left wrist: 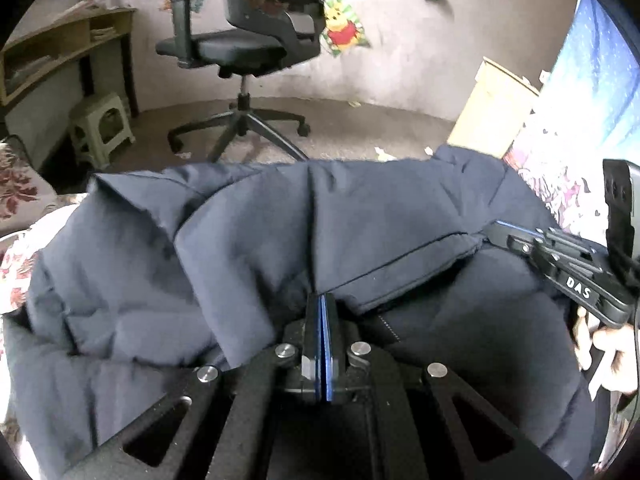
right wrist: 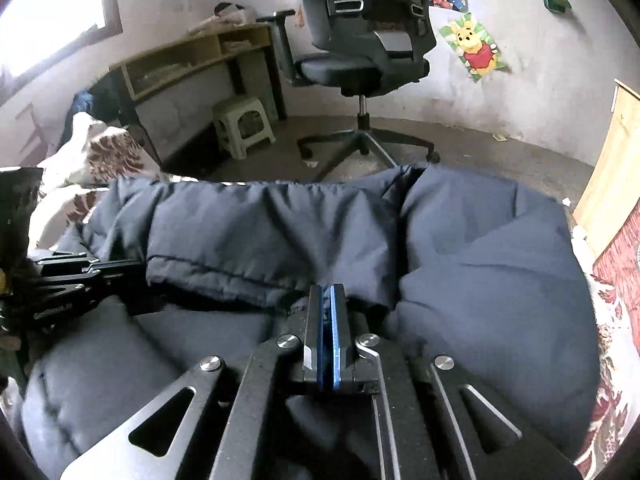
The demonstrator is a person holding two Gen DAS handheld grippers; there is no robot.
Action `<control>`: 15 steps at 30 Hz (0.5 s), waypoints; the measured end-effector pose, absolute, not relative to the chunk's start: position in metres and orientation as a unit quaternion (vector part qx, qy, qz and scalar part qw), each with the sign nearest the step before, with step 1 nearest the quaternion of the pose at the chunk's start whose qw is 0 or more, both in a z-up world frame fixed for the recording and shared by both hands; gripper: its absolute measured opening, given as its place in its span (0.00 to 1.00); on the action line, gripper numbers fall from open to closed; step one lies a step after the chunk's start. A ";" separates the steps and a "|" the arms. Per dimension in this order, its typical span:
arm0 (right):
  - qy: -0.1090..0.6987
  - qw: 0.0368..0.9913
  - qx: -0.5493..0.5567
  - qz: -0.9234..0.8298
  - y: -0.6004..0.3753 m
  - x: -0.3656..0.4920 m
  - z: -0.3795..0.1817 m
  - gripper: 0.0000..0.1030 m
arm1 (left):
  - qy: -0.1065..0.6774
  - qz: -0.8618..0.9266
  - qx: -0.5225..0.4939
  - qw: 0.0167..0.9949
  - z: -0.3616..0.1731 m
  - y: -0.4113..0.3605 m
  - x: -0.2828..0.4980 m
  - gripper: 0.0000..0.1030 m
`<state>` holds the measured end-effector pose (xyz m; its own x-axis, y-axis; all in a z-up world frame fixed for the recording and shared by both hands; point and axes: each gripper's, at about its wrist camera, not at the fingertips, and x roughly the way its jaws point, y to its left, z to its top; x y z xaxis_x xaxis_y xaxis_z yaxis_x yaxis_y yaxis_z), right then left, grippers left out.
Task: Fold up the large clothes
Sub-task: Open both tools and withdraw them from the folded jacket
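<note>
Navy padded jacket (left wrist: 248,240), rumpled, hem edge lifted over itself

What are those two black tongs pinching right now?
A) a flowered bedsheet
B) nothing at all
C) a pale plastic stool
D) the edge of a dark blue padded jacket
D: both the left tongs and the right tongs are shut on a folded edge of the dark blue padded jacket.

A black office chair (right wrist: 360,52) stands on the grey floor (right wrist: 480,152). Left of it a wooden desk (right wrist: 192,56) sits against the wall, a pale green stool (right wrist: 244,124) beside it. A cartoon bear poster (right wrist: 478,50) hangs tilted on the wall. A floral bedspread (left wrist: 16,184) shows at the edges.
</note>
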<state>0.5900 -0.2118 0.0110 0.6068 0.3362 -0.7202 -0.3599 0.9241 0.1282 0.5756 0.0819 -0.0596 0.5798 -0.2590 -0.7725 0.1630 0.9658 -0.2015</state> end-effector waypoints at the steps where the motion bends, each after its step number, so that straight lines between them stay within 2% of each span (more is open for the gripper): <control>1: 0.398 0.896 -0.014 0.196 -0.213 0.588 0.013 0.04 | 0.439 -0.116 -0.058 0.889 -0.057 0.083 0.573 0.04; 2: 0.396 0.897 -0.013 0.197 -0.213 0.587 0.015 0.07 | 0.436 -0.113 -0.063 0.891 -0.054 0.083 0.571 0.06; 4: 0.389 0.899 -0.011 0.200 -0.216 0.579 0.021 0.21 | 0.429 -0.109 -0.072 0.894 -0.046 0.083 0.565 0.10; 5: 0.381 0.901 -0.008 0.206 -0.218 0.575 0.026 0.36 | 0.428 -0.108 -0.074 0.894 -0.041 0.082 0.561 0.12; 6: 0.376 0.903 -0.006 0.209 -0.218 0.570 0.029 0.45 | 0.429 -0.104 -0.074 0.894 -0.038 0.081 0.560 0.16; 8: 0.362 0.908 -0.002 0.213 -0.219 0.562 0.039 0.48 | 0.426 -0.097 -0.075 0.896 -0.032 0.079 0.554 0.27; 9: 0.358 0.909 -0.003 0.211 -0.219 0.557 0.043 0.48 | 0.421 -0.091 -0.077 0.899 -0.028 0.079 0.550 0.40; 10: 0.353 0.911 -0.003 0.212 -0.219 0.553 0.048 0.49 | 0.413 -0.084 -0.080 0.903 -0.023 0.079 0.544 0.60; 12: 0.342 0.916 -0.013 0.209 -0.219 0.545 0.057 0.55 | 0.390 -0.069 -0.084 0.914 -0.011 0.082 0.532 0.78; 15: 0.325 0.922 -0.022 0.209 -0.222 0.532 0.074 0.61 | 0.366 -0.065 -0.097 0.923 0.006 0.084 0.514 0.82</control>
<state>0.5319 -0.2221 0.0737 0.7008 0.3714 -0.6091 -0.3996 0.9116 0.0961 0.5141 0.0843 0.0058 0.7232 -0.1917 -0.6635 0.0495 0.9726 -0.2271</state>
